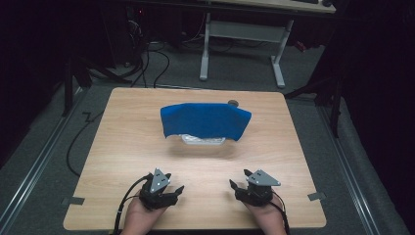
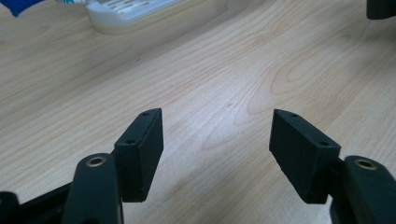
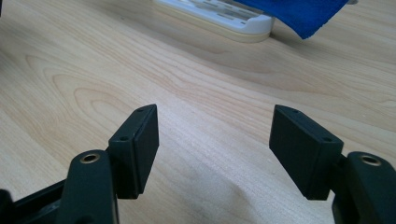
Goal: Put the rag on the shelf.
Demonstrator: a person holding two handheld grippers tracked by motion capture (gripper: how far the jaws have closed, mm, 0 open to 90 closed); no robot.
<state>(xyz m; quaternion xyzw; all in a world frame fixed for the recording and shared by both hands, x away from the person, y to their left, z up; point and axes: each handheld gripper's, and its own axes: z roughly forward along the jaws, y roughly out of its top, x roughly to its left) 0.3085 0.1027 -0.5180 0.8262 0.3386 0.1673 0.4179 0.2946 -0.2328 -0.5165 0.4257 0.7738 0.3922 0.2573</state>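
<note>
Two grippers sit low at the near edge of the wooden counter, one in each of the person's hands, well apart from each other.

Left gripper: held near the near-left part of the counter, grey three-cornered plate on top, cable trailing back toward the person. In the left gripper view its two black jaws stand wide apart with bare wood grain between them; nothing is held. Ahead and to the upper left in that view lies the end of a white slotted tray, with a scrap of blue cloth at the corner.

Centre of counter: a blue cloth is draped over the white tray, hiding most of it; a strip of the tray's near side shows below the cloth's near edge. The cloth's left and right ends hang clear of the tray. A small dark round object sits just behind the cloth's far right corner; what it is cannot be told.

Right gripper: held near the near-right part of the counter, grey plate on top. In the right gripper view its jaws are likewise spread wide, empty, over bare wood. The tray lies ahead, with the cloth overhanging its right end.

Both grippers are well apart from the tray and cloth.
</note>
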